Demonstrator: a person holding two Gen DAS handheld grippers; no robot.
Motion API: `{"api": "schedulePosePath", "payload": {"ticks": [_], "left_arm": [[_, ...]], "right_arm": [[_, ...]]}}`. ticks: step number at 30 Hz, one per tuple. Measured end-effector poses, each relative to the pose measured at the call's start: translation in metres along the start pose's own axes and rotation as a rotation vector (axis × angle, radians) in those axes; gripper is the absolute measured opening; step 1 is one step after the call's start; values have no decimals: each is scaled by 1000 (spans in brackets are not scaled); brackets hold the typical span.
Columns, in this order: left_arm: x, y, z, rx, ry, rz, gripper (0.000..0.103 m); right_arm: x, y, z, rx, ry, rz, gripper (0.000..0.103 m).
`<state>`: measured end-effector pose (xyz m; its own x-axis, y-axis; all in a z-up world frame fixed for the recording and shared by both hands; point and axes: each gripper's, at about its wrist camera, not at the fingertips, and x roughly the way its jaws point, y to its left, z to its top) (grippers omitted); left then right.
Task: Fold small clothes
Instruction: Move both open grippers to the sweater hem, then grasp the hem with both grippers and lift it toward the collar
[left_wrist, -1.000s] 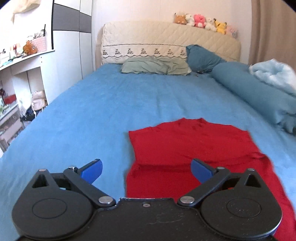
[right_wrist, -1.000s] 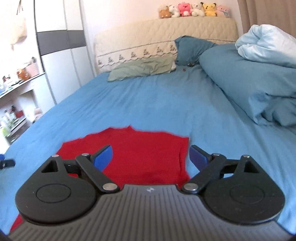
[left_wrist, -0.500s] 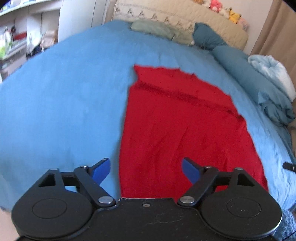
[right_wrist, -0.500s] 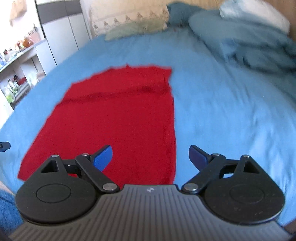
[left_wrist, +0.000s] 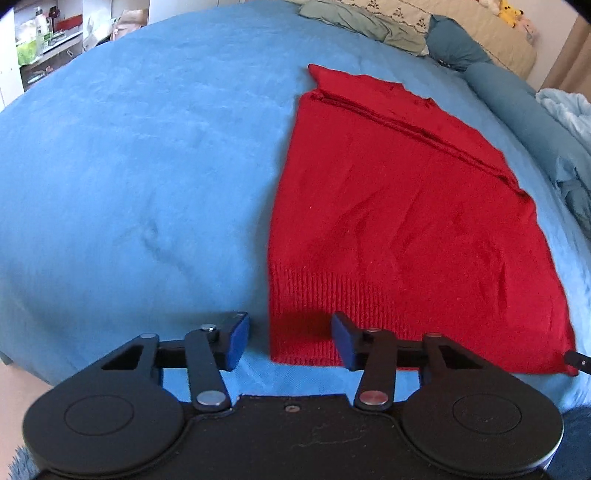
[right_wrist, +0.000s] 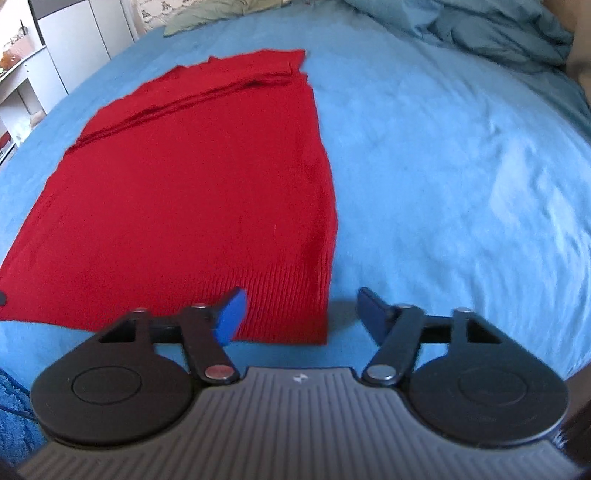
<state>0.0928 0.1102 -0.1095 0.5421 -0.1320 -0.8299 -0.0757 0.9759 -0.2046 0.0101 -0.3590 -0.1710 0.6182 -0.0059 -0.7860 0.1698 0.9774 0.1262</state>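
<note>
- Closing left gripper (left_wrist: 290, 341) around near-left hem corner of red sweater (left_wrist: 399, 221), pads not yet pinching.
- Closing right gripper (right_wrist: 301, 314) around near-right corner, nothing gripped.
- Lying flat on blue bedspread (left_wrist: 129, 166).

Both hand-held grippers (left_wrist: 288, 339) (right_wrist: 301, 314) lower, narrower, at sweater (left_wrist: 406, 229) hem corners.

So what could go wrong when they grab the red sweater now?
1. Each tool straddles a near corner of the red sweater, jaws closing but not yet pinching. The left tool and right tool might nip the blue bedsheet too, since the knit lies flat on it.
2. Only the ribbed hem edge sits between the pads, so a corner could slip out when lifted.
3. The sleeves look tucked near the top; uneven lifting may undo that fold.
</note>
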Motion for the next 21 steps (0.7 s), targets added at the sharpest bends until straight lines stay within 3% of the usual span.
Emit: {"api": "schedulePosePath", "payload": {"ticks": [7, 9, 11, 12, 17, 21], "left_arm": [[3, -1, -5, 21, 2, 16, 43], [3, -1, -6, 24, 3, 9, 35], [2, -1, -7, 24, 6, -9, 10], [3, -2, -6, 22, 7, -18, 6], [-1, -6, -6, 20, -11, -19, 5], [-14, -3, -2, -20, -41, -37, 5]], "right_arm": [[8, 10, -6, -18, -11, -16, 60], [8, 12, -7, -22, -14, -6, 52], [8, 12, -7, -20, -15, 3, 48], [8, 12, -7, -15, -15, 8, 44], [7, 5, -5, 25, -20, 20, 22], [1, -2, -1, 70, -34, 50, 22]]}}
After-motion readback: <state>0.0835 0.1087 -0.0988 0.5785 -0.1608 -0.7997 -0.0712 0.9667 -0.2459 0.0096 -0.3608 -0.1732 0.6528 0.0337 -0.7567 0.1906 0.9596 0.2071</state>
